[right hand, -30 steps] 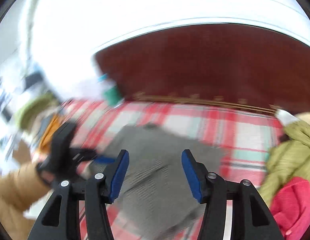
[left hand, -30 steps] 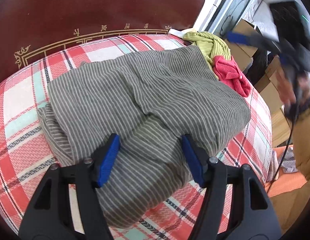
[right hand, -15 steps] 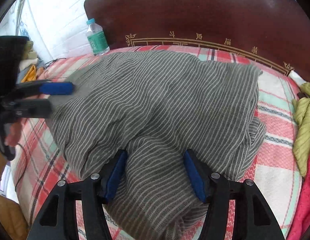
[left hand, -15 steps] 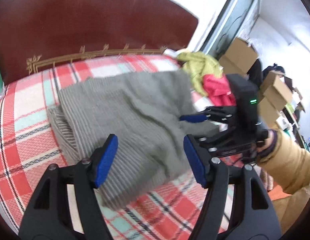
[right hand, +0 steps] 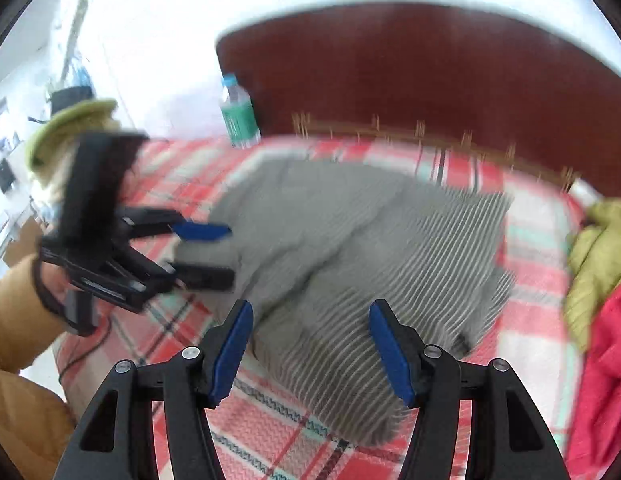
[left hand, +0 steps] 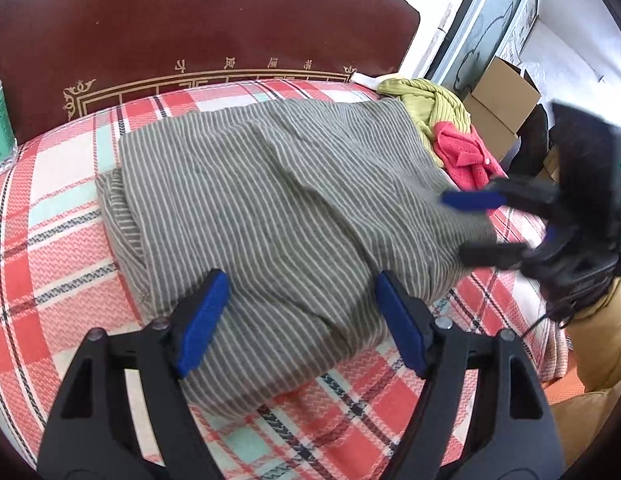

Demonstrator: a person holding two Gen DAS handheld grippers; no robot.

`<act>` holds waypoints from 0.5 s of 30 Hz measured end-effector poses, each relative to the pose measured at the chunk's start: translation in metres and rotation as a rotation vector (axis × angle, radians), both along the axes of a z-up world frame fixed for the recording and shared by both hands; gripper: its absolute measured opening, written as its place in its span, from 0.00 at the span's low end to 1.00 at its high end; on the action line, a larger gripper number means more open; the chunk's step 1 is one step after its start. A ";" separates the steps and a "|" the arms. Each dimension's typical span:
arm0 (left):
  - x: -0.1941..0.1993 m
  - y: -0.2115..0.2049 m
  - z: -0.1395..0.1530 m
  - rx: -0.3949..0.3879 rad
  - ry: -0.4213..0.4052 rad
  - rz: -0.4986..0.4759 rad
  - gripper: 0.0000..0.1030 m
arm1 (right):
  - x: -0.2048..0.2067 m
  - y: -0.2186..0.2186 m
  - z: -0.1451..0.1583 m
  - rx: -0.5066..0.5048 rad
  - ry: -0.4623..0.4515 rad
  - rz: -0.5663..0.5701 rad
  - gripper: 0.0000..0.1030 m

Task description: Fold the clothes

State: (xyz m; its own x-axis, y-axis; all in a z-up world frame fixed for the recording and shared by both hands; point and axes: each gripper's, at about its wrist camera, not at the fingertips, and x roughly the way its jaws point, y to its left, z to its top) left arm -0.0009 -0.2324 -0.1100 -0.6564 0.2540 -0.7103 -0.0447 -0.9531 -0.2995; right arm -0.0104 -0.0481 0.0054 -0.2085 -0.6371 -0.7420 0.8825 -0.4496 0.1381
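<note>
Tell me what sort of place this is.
Probably a bedroom at home: a bed with a plaid cover and dark wooden headboard, loose clothes on it such as the grey striped garment, and cardboard boxes alongside.

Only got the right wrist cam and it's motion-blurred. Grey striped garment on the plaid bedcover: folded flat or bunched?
Observer: The left wrist view is sharp. The grey striped garment lies as a rough rectangle, with a lower layer sticking out along its left edge.
Operator: Left gripper pinching it?
Observer: No. Its jaws are opening. The garment's near edge lies between the blue pads, unpinched.
Operator: Anything off frame to my right?
Observer: Yes. Beyond the yellow-green knit and the red knit, a brown cardboard box stands past the bed's edge.
</note>
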 end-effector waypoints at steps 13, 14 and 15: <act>0.033 0.024 0.015 -0.037 0.059 0.140 0.81 | 0.018 0.025 0.008 -0.053 -0.012 -0.148 0.69; 0.040 0.026 0.017 -0.031 0.067 0.155 0.85 | 0.022 0.028 0.012 -0.075 -0.016 -0.160 0.69; 0.047 0.028 0.018 -0.027 0.075 0.169 0.85 | 0.026 0.033 0.015 -0.097 -0.018 -0.168 0.69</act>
State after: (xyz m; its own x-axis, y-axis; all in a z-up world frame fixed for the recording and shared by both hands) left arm 0.0459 -0.2046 -0.0920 -0.7399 0.1171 -0.6625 0.0957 -0.9564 -0.2759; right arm 0.0158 -0.0152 0.0208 -0.3057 -0.6629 -0.6835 0.7930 -0.5746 0.2026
